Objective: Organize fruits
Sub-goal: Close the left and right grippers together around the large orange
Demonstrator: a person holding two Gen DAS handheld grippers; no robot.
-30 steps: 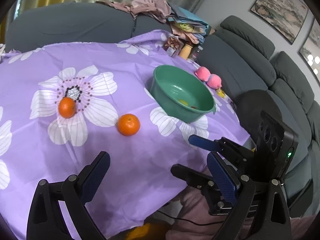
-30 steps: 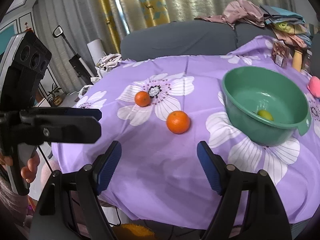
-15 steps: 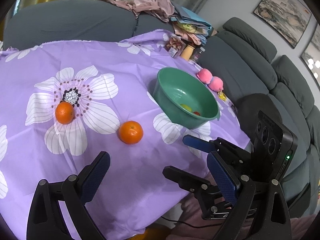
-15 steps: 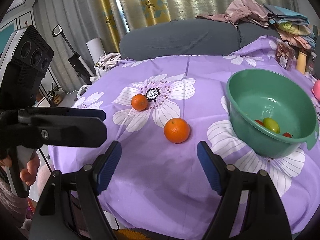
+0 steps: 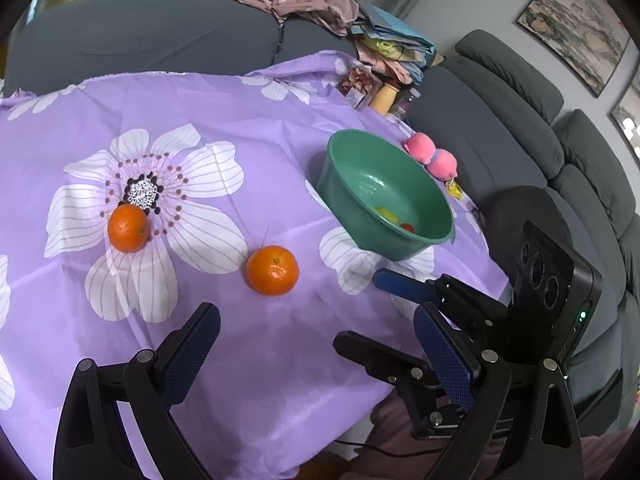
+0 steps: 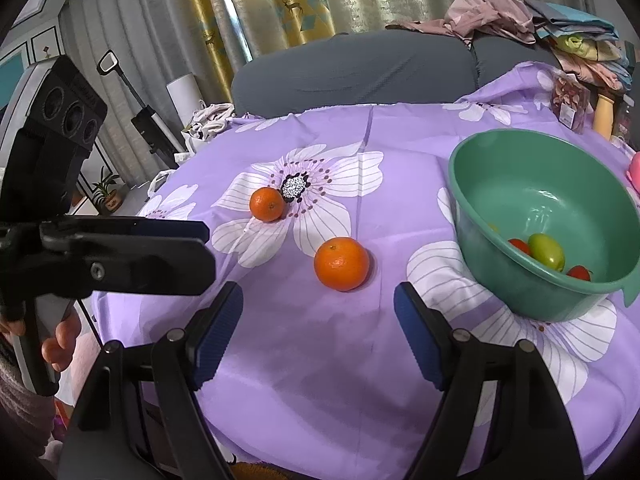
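Note:
Two oranges lie on the purple flowered tablecloth (image 5: pixel 280 128): the near orange (image 5: pixel 272 270) (image 6: pixel 341 264) and the far orange (image 5: pixel 128 228) (image 6: pixel 267 204), which sits beside the flower's dark centre. A green bowl (image 5: pixel 360 176) (image 6: pixel 520 184) to the right holds a green fruit (image 6: pixel 546 250) and small red ones (image 6: pixel 579 273). My left gripper (image 5: pixel 316 344) (image 6: pixel 200 248) hangs open over the table's near edge, short of the near orange. My right gripper (image 6: pixel 318 320) (image 5: pixel 368 312) is open too, with the near orange just beyond its fingertips. Neither holds anything.
A pink plush toy (image 5: pixel 432 156) lies behind the bowl. A snack packet (image 5: pixel 358 86) and a bottle (image 5: pixel 384 98) stand at the far table edge. A grey sofa (image 5: pixel 520 128) with piled clothes (image 5: pixel 320 0) wraps around the table. A hand (image 6: pixel 60 340) grips the left gripper's handle.
Both grippers have advanced a little over the table towards the oranges. The fruit inside the bowl shows more in the right wrist view. Both sets of jaws stay equally wide.

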